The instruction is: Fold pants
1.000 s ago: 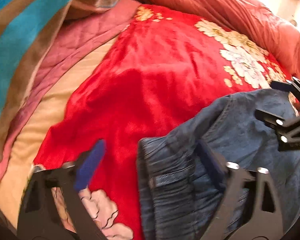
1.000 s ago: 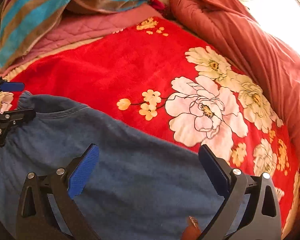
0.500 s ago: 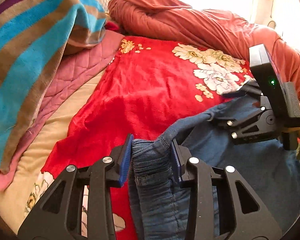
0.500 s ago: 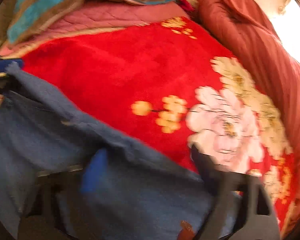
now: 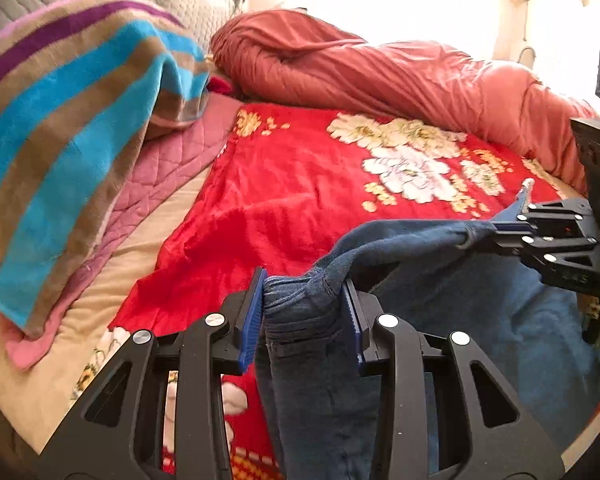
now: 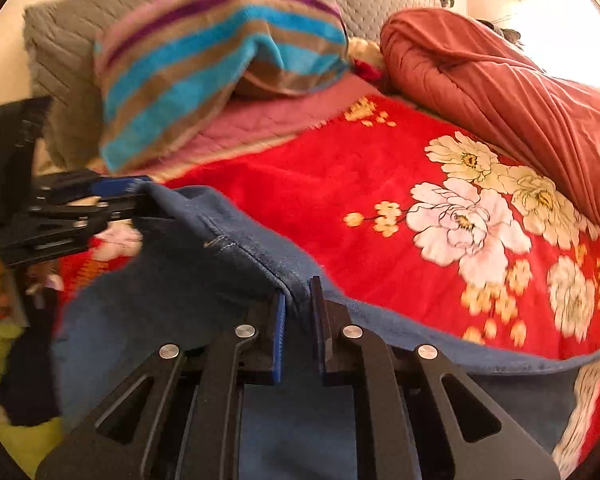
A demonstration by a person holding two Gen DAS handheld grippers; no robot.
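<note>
Your left gripper (image 5: 303,316) is clamped on a bunched edge of the jeans (image 5: 480,312), and your right gripper (image 6: 298,320) pinches the same edge farther along. The jeans hang lifted between them above the red blanket (image 5: 284,184).

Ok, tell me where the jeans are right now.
The jeans hang lifted above the red floral blanket, stretched between the two claws: the left claw pinches the bunched waistband, the right claw grips the edge further along.
</note>
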